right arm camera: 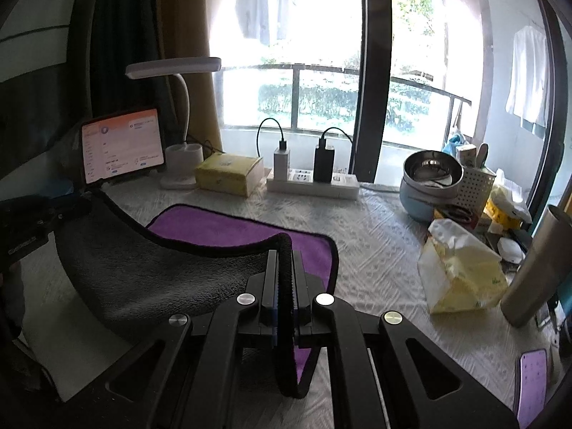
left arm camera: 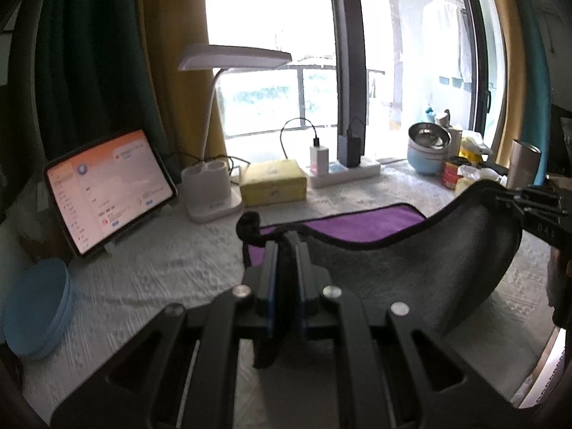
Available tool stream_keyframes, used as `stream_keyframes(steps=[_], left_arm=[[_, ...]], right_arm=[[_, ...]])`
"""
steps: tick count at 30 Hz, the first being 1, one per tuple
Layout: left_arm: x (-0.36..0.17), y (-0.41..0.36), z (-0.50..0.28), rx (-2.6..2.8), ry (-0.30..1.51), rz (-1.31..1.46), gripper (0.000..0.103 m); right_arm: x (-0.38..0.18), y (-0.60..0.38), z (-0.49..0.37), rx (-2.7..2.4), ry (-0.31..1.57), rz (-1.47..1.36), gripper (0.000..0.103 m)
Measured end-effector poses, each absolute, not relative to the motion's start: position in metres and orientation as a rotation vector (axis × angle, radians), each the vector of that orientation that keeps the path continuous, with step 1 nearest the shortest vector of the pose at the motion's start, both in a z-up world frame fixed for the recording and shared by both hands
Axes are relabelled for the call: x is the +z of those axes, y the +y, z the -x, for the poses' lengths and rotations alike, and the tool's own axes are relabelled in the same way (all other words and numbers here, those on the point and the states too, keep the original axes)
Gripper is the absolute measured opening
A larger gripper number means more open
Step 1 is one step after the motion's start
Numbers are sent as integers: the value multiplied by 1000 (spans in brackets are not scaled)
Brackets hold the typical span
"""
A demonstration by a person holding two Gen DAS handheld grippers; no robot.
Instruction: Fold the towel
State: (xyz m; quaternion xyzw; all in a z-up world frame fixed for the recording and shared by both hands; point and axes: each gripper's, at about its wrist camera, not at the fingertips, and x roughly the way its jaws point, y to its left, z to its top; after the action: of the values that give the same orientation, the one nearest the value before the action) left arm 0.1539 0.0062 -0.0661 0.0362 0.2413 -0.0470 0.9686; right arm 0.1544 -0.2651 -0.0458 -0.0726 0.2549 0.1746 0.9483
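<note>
The towel (left arm camera: pixel 404 250) is purple on one side and grey on the other, with a black hem. Its far part lies flat on the white tablecloth, purple side up (right arm camera: pixel 228 228). Its near edge is lifted, grey side (right arm camera: pixel 150 279) toward me, sagging between the two grippers. My left gripper (left arm camera: pixel 286 246) is shut on the towel's left near corner. My right gripper (right arm camera: pixel 284 254) is shut on the right near corner. Each gripper shows at the edge of the other's view, the right one (left arm camera: pixel 536 207) and the left one (right arm camera: pixel 39 214).
A tablet (left arm camera: pixel 107 193), a white desk lamp (left arm camera: pixel 211 186), a yellow box (left arm camera: pixel 273 182) and a power strip with chargers (right arm camera: pixel 311 178) stand along the back. Bowls (right arm camera: pixel 429 178), a tissue pack (right arm camera: pixel 461 271), a steel cup (right arm camera: pixel 536 268) and a phone (right arm camera: pixel 532 386) crowd the right. A blue lid (left arm camera: pixel 39 307) sits left.
</note>
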Motion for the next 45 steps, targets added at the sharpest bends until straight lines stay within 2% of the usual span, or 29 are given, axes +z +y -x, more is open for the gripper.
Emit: stream_keyframes(steps=[19,35,45], left_arm=[[-68,9,-223,-101,446,-80,9],[-96,18,-287,-48,519,-37,10],[-124,17,-322,-61,672,-20,11]], right_arm=[[-46,-258,-220,316,501,143,6],[-78,-247,-291,263,634,169,6],[-109,-239,-315,225,709,176,6]])
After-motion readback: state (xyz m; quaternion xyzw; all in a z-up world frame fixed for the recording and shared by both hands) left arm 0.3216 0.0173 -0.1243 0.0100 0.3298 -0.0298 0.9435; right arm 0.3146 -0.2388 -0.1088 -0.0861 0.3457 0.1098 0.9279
